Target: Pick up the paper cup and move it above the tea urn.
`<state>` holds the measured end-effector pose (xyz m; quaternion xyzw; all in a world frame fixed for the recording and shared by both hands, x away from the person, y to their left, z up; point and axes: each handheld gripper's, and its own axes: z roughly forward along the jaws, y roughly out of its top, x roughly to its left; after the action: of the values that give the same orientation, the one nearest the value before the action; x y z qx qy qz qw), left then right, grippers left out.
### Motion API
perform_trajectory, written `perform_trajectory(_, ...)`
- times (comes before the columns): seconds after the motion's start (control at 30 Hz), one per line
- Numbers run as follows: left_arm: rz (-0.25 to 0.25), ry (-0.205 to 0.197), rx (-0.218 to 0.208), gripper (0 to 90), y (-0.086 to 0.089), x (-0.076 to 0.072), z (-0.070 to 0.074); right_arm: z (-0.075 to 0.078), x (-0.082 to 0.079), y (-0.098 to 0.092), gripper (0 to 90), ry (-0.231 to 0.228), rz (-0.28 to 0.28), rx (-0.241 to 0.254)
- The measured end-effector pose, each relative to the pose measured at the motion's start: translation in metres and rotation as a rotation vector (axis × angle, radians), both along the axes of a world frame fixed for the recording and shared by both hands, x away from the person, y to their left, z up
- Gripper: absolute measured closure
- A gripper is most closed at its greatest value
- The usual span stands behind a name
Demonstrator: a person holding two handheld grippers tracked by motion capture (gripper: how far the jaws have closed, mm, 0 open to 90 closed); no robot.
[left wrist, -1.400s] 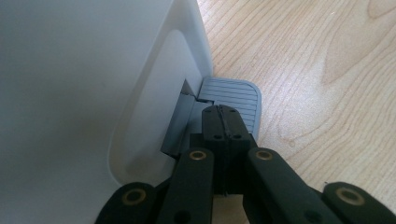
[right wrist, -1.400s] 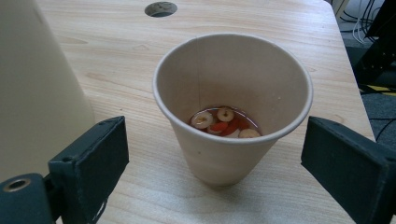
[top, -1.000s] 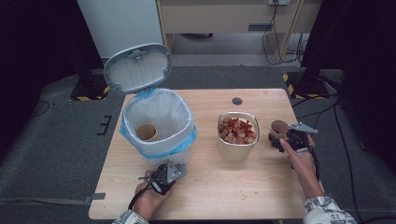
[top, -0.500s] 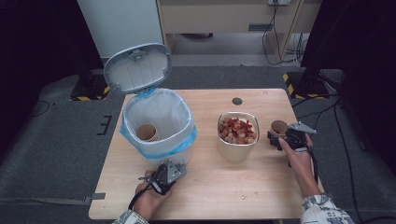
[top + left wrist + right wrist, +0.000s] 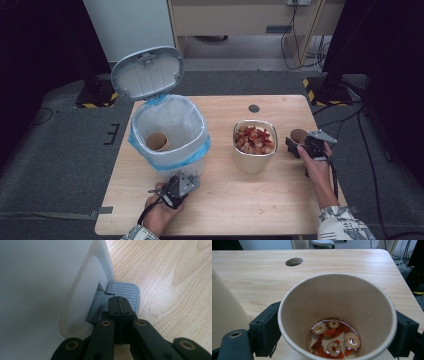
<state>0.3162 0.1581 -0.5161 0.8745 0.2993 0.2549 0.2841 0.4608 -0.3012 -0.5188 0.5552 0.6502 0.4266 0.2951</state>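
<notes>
A white pedal bin [image 5: 170,132] with a blue liner stands on the table, its lid [image 5: 147,72] raised and a paper cup [image 5: 157,141] lying inside. My left gripper [image 5: 189,177] [image 5: 119,303] is shut, its tips pressing down on the bin's grey pedal [image 5: 125,291]. At the right, another paper cup [image 5: 299,136] [image 5: 337,302] holds liquid with fruit slices. My right gripper [image 5: 301,146] [image 5: 335,328] has just been closing on it, and both pads now touch the cup's sides.
A steel container [image 5: 254,160] heaped with red and pale pieces stands between the bin and the right cup. A round cable hole [image 5: 254,108] [image 5: 294,261] sits near the table's far edge. The right table edge [image 5: 325,150] runs close behind my right hand.
The right gripper's jaws have drawn in around the cup at the right. The left gripper stays on the pedal and the lid stays up.
</notes>
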Motion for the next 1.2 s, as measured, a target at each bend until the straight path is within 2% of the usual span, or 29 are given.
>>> perform_trajectory(0.2, 0.002, -0.001, -0.001, 89.8, -0.0001, -0.0001, -0.0001, -0.0014, 0.0018, 0.0005, 19.0, -0.017, -0.007, 0.007)
perform_trajectory(0.37, 0.003, 0.000, -0.002, 89.8, -0.0001, -0.0001, -0.0001, -0.0040, 0.0034, 0.0001, 21.3, -0.031, -0.002, -0.008)
perform_trajectory(0.53, 0.003, 0.001, -0.002, 89.8, -0.0001, 0.0000, 0.0000, -0.0044, 0.0028, -0.0011, 23.4, -0.042, 0.022, -0.012)
perform_trajectory(0.87, 0.002, 0.005, -0.009, 89.8, 0.0005, 0.0006, 0.0000, -0.0030, 0.0022, -0.0036, 27.3, -0.066, 0.080, 0.018)
perform_trajectory(0.9, 0.002, 0.005, -0.008, 89.7, 0.0005, 0.0006, 0.0001, -0.0015, 0.0012, -0.0038, 29.6, -0.070, 0.083, 0.013)
perform_trajectory(1.07, 0.004, 0.004, -0.006, 89.8, 0.0002, 0.0004, 0.0001, 0.0037, -0.0016, -0.0038, 30.1, -0.080, 0.104, -0.005)
perform_trajectory(1.2, 0.005, 0.008, -0.008, 89.8, 0.0005, 0.0007, 0.0003, 0.0026, -0.0021, -0.0023, 30.4, -0.067, 0.120, -0.021)
